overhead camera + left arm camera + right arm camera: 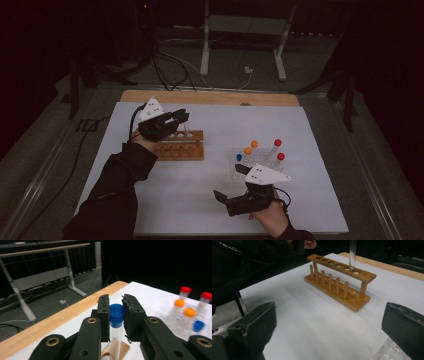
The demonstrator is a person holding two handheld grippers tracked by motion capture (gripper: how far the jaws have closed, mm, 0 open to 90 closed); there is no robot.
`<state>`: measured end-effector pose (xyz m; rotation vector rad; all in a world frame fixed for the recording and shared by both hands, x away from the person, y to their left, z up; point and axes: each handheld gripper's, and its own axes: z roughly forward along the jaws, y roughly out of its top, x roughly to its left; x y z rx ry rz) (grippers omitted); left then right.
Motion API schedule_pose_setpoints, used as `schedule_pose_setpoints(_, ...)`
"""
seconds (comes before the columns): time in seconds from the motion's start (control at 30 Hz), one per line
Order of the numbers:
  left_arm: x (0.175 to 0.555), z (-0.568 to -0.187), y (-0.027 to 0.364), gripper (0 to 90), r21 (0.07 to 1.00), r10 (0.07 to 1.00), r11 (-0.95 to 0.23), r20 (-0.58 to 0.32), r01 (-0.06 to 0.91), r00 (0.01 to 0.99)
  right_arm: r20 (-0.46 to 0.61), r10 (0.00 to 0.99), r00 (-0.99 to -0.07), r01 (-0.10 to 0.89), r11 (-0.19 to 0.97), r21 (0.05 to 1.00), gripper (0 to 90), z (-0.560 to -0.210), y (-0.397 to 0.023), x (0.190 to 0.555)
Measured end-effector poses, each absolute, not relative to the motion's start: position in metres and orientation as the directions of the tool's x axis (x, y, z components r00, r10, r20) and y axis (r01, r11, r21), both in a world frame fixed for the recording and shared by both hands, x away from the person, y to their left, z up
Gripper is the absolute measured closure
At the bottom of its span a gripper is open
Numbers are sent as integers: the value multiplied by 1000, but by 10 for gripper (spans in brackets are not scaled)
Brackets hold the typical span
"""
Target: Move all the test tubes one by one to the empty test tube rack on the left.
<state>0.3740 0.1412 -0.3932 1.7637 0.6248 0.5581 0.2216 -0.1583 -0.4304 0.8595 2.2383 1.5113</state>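
The left gripper [116, 315] is holding a blue-capped tube [116, 322] with its jaws clenched at the cap, directly above the wooden rack [339, 280]. The tube is looking light, smooth, rigid and probably breakable, so gripping at the cap seems soundest. The right gripper [235, 186] is hovering with jaws released, near the rack.

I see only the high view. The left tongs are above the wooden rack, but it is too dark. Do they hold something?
Observer: Yes. In the left gripper view the left tongs are shut on a clear test tube with a blue cap.
Operator: Is the tube already in the wooden rack?
Observer: The right gripper view shows its lower end at a hole near one end of the wooden rack; its depth I cannot tell.
Operator: And the right tongs?
Observer: The right tongs are open, holding nothing.
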Motion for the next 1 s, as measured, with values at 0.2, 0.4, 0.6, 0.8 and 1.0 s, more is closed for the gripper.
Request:
schedule_pose_setpoints(0.2,384,-406,135,777,960,683,-236,53,151,728,78,632,-771,307,260,916,0,-430,-160,222)
schedule_pose_setpoints(0.4,389,-423,135,776,961,688,-196,-6,194,726,73,617,-784,293,265,918,0,-431,-160,222)
schedule_pose_setpoints(0.6,389,-437,132,777,958,689,-202,-9,204,724,39,622,-782,277,291,916,0,-433,-159,222)
schedule_pose_setpoints(0.8,390,-449,130,777,958,693,-197,-14,209,721,23,624,-781,262,294,919,0,-434,-159,221)
schedule_pose_setpoints(1.0,390,-463,126,777,952,702,-220,5,211,712,3,617,-787,237,298,924,0,-435,-159,219)
